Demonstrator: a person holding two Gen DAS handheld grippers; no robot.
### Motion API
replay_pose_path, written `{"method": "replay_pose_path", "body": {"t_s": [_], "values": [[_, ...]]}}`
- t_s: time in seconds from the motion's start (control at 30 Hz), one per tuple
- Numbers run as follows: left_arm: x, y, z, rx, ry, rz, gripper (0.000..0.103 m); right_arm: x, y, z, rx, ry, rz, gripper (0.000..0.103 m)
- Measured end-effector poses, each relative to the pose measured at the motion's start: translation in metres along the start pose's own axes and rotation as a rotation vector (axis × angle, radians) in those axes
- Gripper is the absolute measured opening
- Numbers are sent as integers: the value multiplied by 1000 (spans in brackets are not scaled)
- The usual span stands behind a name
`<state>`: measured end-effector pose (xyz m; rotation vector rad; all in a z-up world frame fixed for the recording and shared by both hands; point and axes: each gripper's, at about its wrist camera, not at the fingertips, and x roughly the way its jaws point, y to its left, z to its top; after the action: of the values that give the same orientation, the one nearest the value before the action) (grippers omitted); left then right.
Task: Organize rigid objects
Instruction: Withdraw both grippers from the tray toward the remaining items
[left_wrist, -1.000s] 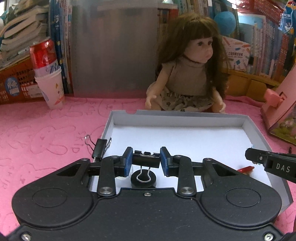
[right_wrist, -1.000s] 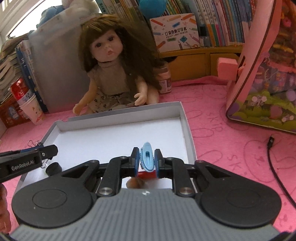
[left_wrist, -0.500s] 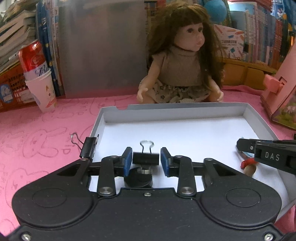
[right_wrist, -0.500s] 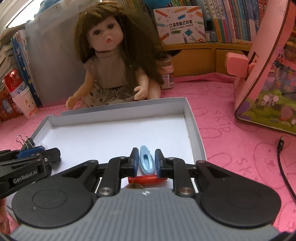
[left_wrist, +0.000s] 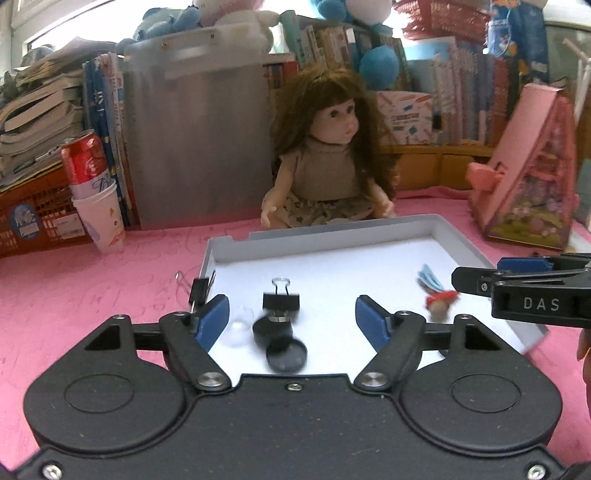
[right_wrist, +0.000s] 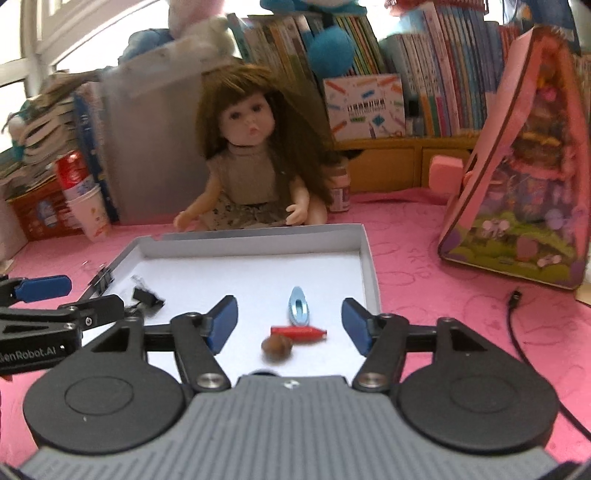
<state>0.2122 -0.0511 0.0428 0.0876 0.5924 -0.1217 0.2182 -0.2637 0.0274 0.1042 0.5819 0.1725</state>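
The left tongs (left_wrist: 291, 317) are seen spread wide, their jaws having just been opening; nothing is gripped. A black binder clip (left_wrist: 280, 301) lies free on the white floor of the tray (left_wrist: 332, 227) between the blue pads, beside a black round lid (left_wrist: 286, 354). A second binder clip (left_wrist: 199, 290) is clipped on the tray's left wall.

The right tongs (right_wrist: 290, 319) are likewise held apart, jaws just opened, with nothing pressed. A blue hair clip (right_wrist: 299, 306), a red piece (right_wrist: 299, 333) and a brown nut-like object (right_wrist: 277, 347) lie loose on the tray floor between the pads. The tray rests on the pink table (right_wrist: 443, 295).
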Motion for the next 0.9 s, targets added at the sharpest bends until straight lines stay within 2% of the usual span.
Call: {"method": "replay_pose_path", "body": {"t_s": [0.1, 0.43, 0.6, 0.7, 0.9], "values": [[-22, 5, -14, -22, -5, -25, 75, -22, 2, -10, -19, -19, 16, 81], [-89, 17, -72, -36, 15, -97, 75, -82, 12, -48, -79, -36, 84, 83], [-114, 17, -103, -25, 41, -124, 75, -104, 22, -69, -134, -28, 109, 84], [-126, 17, -121, -30, 71, -174, 75, -113, 24, -80, -139, -19, 121, 84], [-145, 8, -147, 47, 57, -228, 75, -126, 23, -94, -114, -5, 103, 84]]}}
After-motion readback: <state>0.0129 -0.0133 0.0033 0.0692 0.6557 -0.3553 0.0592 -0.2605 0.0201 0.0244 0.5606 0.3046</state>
